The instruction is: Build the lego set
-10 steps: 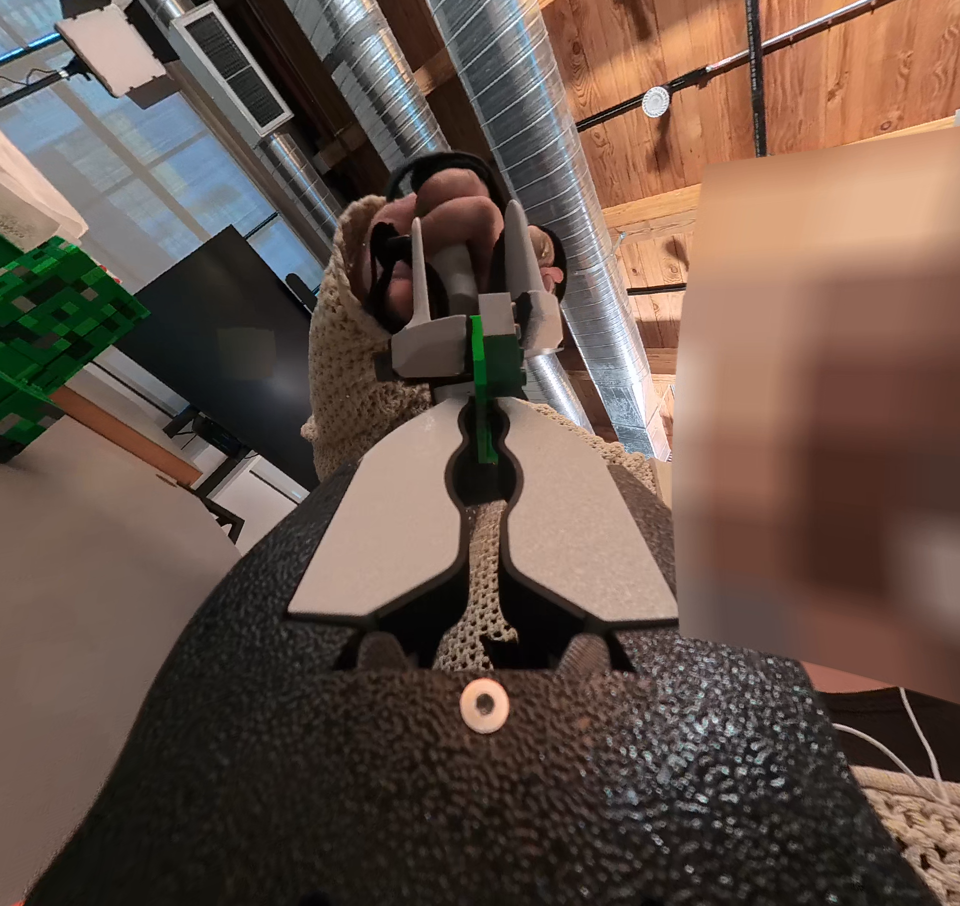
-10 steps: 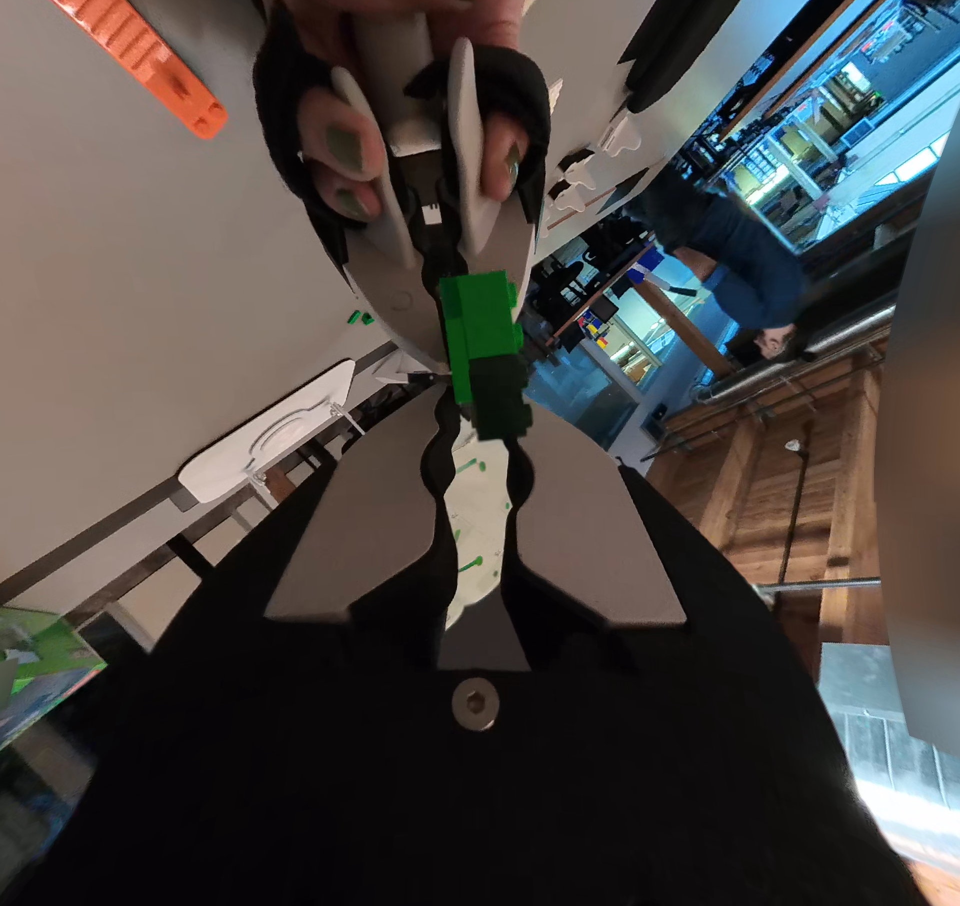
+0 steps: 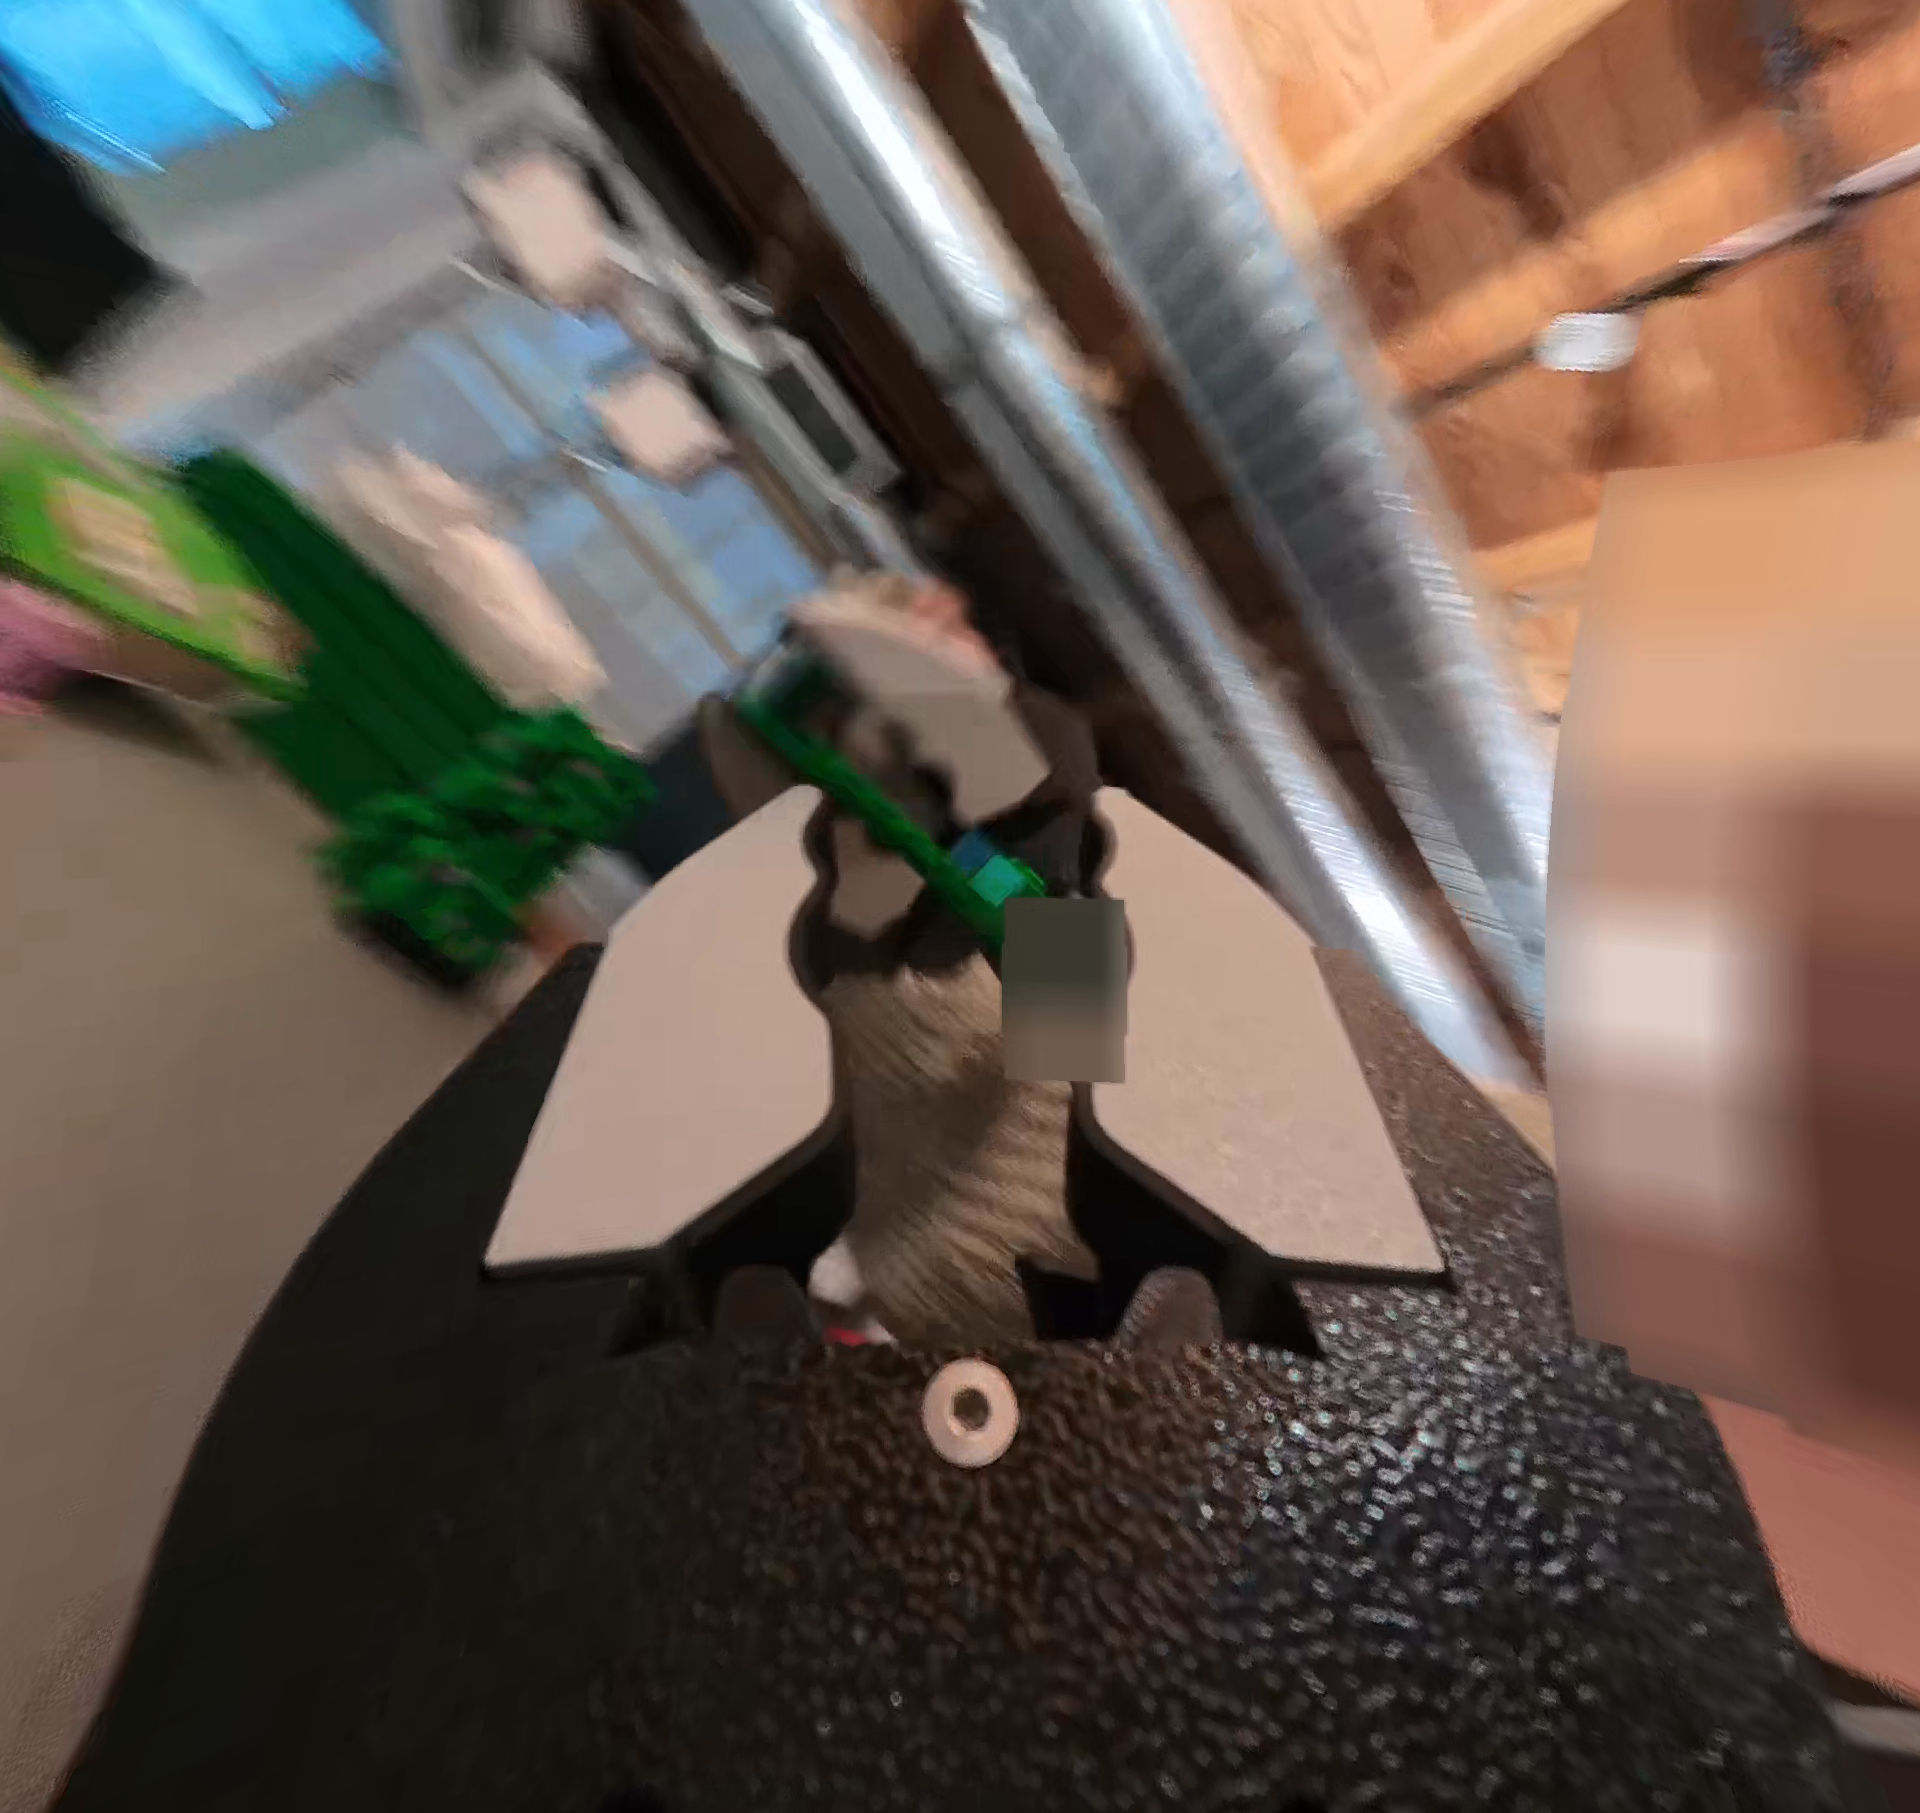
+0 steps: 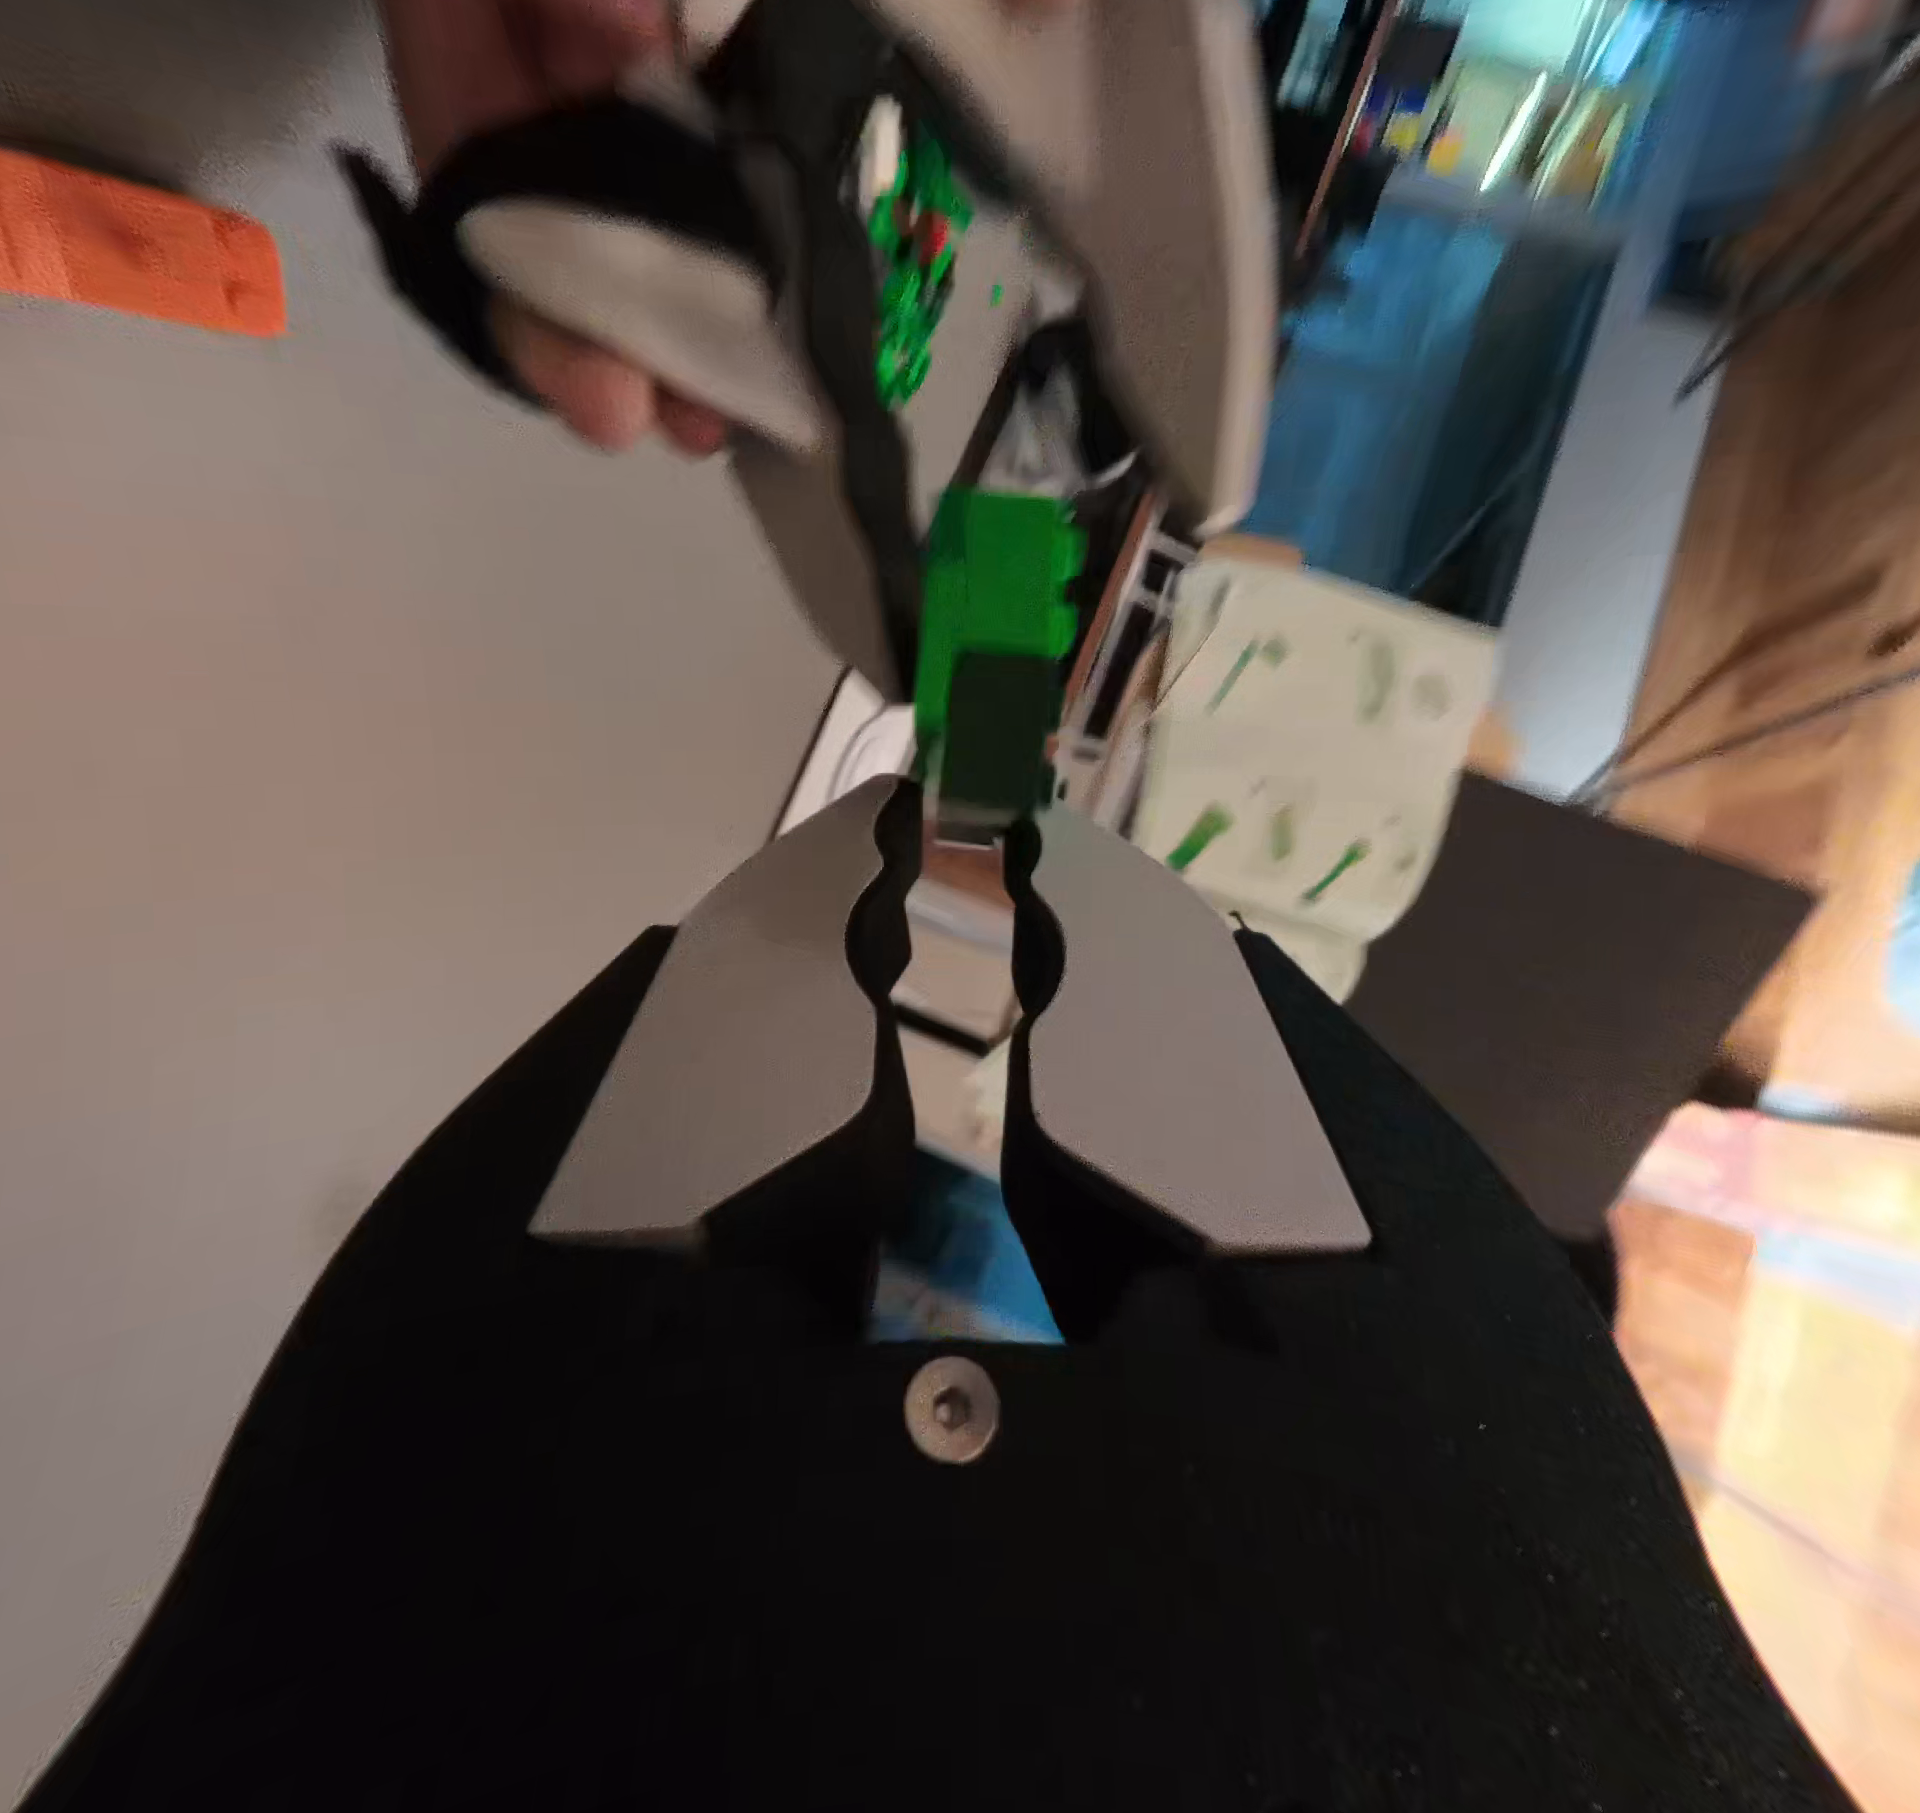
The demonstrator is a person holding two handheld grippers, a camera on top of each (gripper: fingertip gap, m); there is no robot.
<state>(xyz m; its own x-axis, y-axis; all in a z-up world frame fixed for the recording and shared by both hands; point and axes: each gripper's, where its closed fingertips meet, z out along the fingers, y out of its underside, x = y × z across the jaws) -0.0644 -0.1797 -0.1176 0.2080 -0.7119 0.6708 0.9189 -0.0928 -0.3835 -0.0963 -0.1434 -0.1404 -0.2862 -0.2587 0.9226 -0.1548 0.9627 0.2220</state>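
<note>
We hold the green lego stack (image 4: 992, 662) at our right gripper (image 4: 961, 818) tips, its jaws narrowed onto the dark lower brick. Our left gripper (image 3: 951, 828) jaws stand apart, just beside it. An orange tool (image 4: 135, 251) lies on the grey table (image 4: 312, 672).

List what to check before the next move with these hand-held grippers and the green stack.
1. Right hand-held gripper closed on green stack: ok.
2. Left hand-held gripper jaws apart: ok.
3. Left hand-held gripper clear of green stack: not ok, it lies between the tips.
4. Green stack's bricks fully seated: cannot tell, blurred.
5. Target spot on green build: cannot tell, blurred.
</note>
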